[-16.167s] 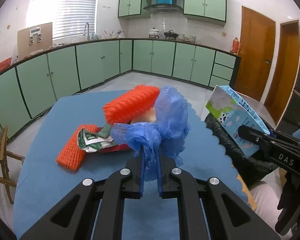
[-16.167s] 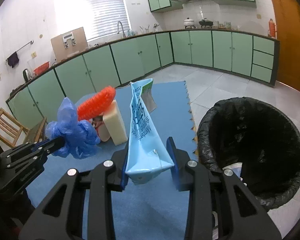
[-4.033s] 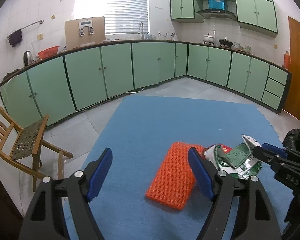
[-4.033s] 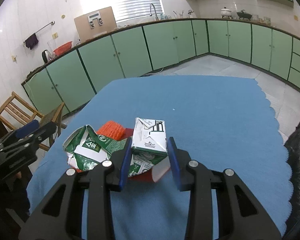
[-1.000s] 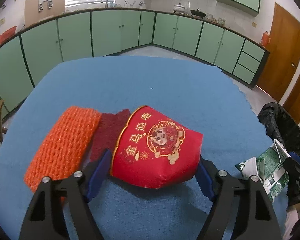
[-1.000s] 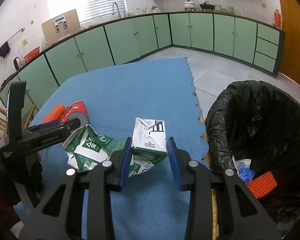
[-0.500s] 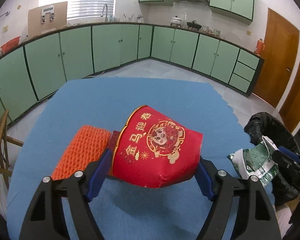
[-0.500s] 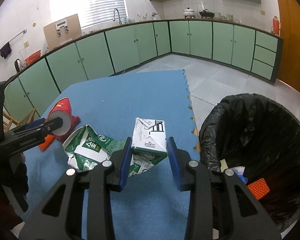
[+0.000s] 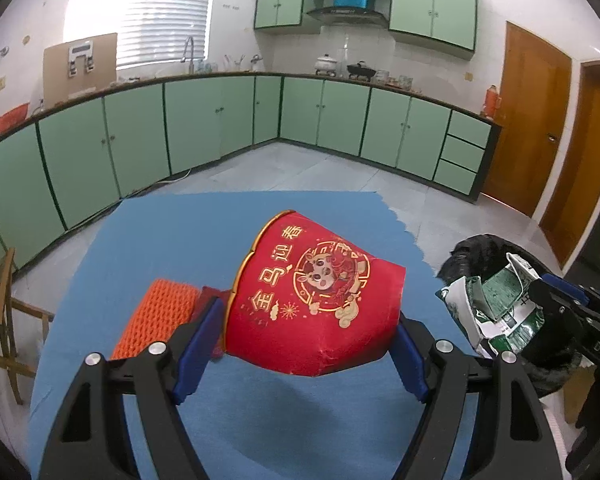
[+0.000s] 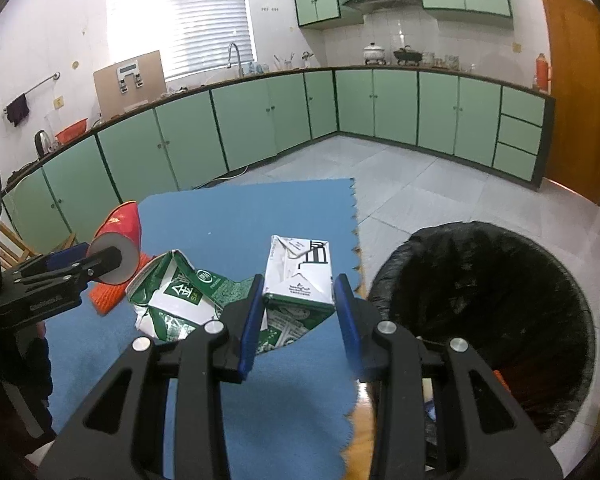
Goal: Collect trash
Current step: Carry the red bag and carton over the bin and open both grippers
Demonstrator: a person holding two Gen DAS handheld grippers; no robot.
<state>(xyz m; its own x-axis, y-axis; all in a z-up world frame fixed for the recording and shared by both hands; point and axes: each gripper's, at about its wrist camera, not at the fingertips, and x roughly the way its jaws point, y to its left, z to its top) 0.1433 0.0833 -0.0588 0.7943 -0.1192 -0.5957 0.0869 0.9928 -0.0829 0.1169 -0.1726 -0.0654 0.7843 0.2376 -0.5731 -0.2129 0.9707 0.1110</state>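
The left gripper (image 9: 308, 344) is clamped on a red paper cup (image 9: 316, 304), which lies on its side between the blue pads, clear of the blue mat (image 9: 180, 240). The right gripper (image 10: 300, 312) is clamped on a crushed green-and-white carton (image 10: 298, 276), held beside the bin (image 10: 480, 280) and not yet over its mouth.

The bin, lined with a black bag, stands off the mat's scalloped edge on the carton's side. Little of its inside shows: an orange scrap (image 10: 500, 378) low near the rim, the rest dark.

Beyond the cup, an orange foam net (image 9: 160, 316) lies flat on the mat with a dark red piece (image 9: 210, 294) just beside it. Farther off run green cabinets (image 9: 220, 120) under the window.

A second ago the cup sat low against the mat, close by the net; now it is raised, and the net looks smaller beneath it. The carton was farther from the bin then. Four seconds ago the left gripper stood apart over the net, holding nothing, while the right already gripped the carton.
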